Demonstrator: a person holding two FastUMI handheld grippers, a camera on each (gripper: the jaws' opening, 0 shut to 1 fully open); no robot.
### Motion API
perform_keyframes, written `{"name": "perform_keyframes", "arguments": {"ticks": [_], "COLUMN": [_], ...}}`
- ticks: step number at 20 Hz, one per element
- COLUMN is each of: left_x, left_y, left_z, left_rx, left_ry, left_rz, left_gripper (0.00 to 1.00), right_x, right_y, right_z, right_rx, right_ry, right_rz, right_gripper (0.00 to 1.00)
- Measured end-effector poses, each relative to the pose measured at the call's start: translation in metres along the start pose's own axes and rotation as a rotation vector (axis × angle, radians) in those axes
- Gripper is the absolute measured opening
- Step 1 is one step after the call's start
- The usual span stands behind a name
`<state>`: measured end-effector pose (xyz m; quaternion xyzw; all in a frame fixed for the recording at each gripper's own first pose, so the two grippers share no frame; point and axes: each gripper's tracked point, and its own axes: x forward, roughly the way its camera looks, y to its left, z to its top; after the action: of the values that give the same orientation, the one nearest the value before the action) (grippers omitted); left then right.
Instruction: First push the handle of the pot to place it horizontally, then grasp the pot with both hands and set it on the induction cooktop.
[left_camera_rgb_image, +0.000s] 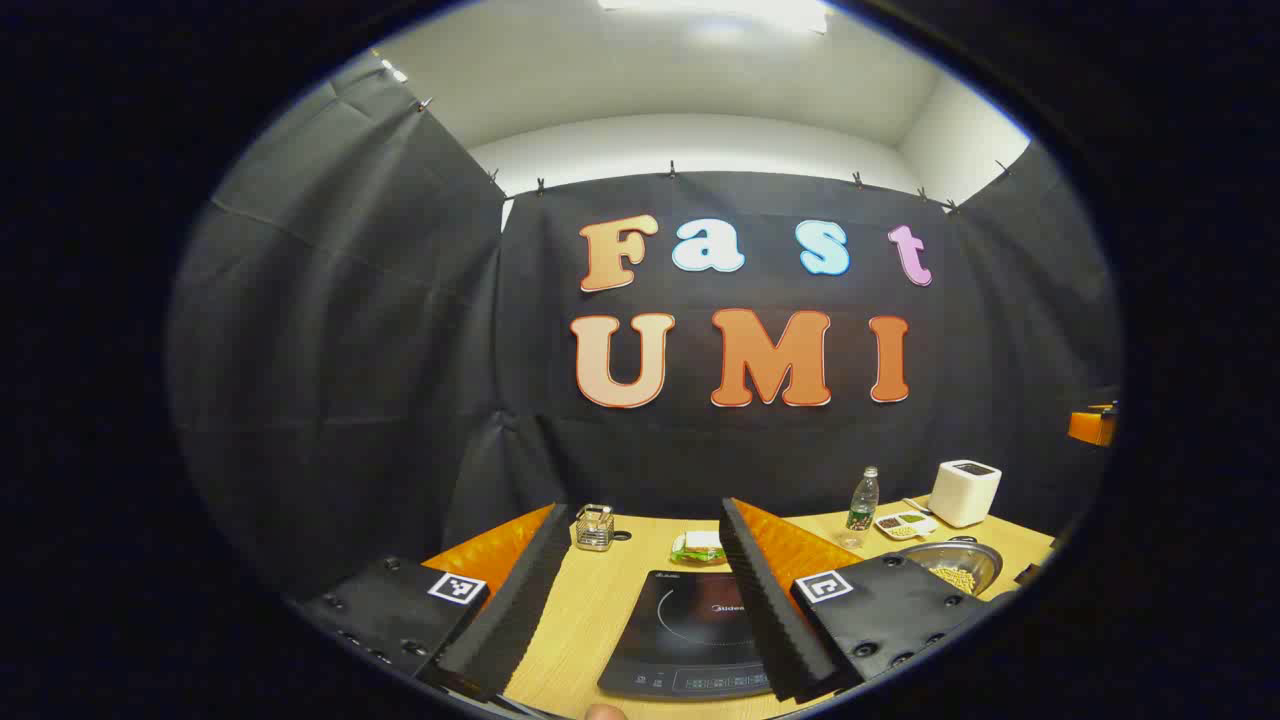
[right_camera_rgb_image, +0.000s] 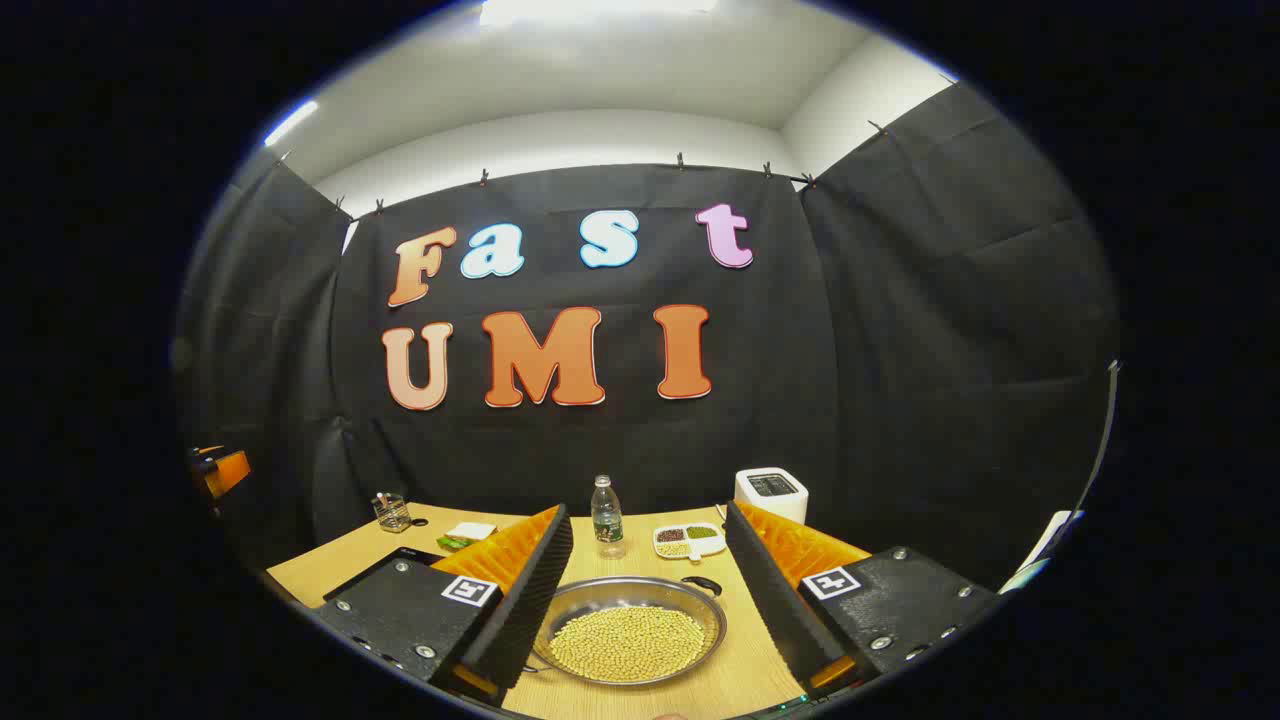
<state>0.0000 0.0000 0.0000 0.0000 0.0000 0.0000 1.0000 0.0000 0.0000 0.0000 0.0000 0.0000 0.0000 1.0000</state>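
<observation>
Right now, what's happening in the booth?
A person holds two grippers above a wooden table, both open and holding nothing. The left gripper faces the induction cooktop, which is bare. The right gripper faces the pot, a metal pan full of yellow beans, sitting on the table with its dark handle pointing away toward the wall. Neither gripper touches the pot; nothing looks started.

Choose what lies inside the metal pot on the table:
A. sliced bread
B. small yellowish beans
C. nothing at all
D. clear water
B: in the right gripper view the pot between the open right gripper fingers holds a heap of small yellowish beans.
</observation>
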Motion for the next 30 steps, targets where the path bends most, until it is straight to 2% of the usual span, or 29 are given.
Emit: {"name": "perform_keyframes", "arguments": {"ticks": [3, 4, 5, 6, 15, 17, 18, 20, 22, 24, 26, 30], "left_x": [-0.002, -0.001, 0.0, 0.001, 0.0, 0.0, 0.001, 0.0, 0.0, 0.001, 0.001, 0.001], "left_y": [-0.004, -0.005, -0.008, -0.011, -0.008, -0.005, -0.003, -0.003, -0.006, -0.006, -0.005, -0.012], "left_z": [0.005, 0.007, 0.01, 0.011, 0.007, 0.005, 0.004, 0.003, 0.001, -0.001, -0.004, -0.012], "left_rx": [0.004, 0.001, -0.005, -0.014, -0.023, -0.022, -0.022, -0.022, -0.031, -0.027, -0.011, -0.022], "left_ry": [-0.012, -0.019, -0.028, -0.034, -0.02, -0.014, -0.012, -0.01, -0.009, -0.007, -0.004, 0.01], "left_rz": [0.004, 0.002, -0.004, -0.009, -0.015, -0.01, -0.007, -0.01, -0.02, -0.02, -0.01, -0.029], "left_gripper": [0.97, 0.97, 0.97, 0.97, 0.97, 0.97, 0.97, 0.97, 0.97, 0.97, 0.97, 0.97], "right_x": [-0.004, -0.006, -0.008, -0.009, -0.015, -0.018, -0.021, -0.023, -0.028, -0.03, -0.035, -0.038], "right_y": [0.004, 0.004, 0.005, 0.004, 0.005, 0.014, 0.019, 0.033, 0.045, 0.058, 0.068, 0.089], "right_z": [0.008, 0.009, 0.009, 0.007, -0.005, -0.012, -0.018, -0.035, -0.054, -0.076, -0.102, -0.153], "right_rx": [-0.018, -0.022, -0.025, -0.027, -0.039, -0.046, -0.048, -0.056, -0.058, -0.07, -0.086, -0.107], "right_ry": [-0.017, -0.021, -0.022, -0.019, -0.003, 0.004, 0.011, 0.041, 0.076, 0.122, 0.181, 0.289], "right_rz": [0.006, 0.007, 0.006, 0.004, -0.014, 0.01, 0.026, 0.067, 0.103, 0.13, 0.159, 0.218], "right_gripper": [0.95, 1.0, 1.0, 0.95, 0.94, 0.82, 0.67, 0.51, 0.22, 0.08, 0.0, 0.0]}}
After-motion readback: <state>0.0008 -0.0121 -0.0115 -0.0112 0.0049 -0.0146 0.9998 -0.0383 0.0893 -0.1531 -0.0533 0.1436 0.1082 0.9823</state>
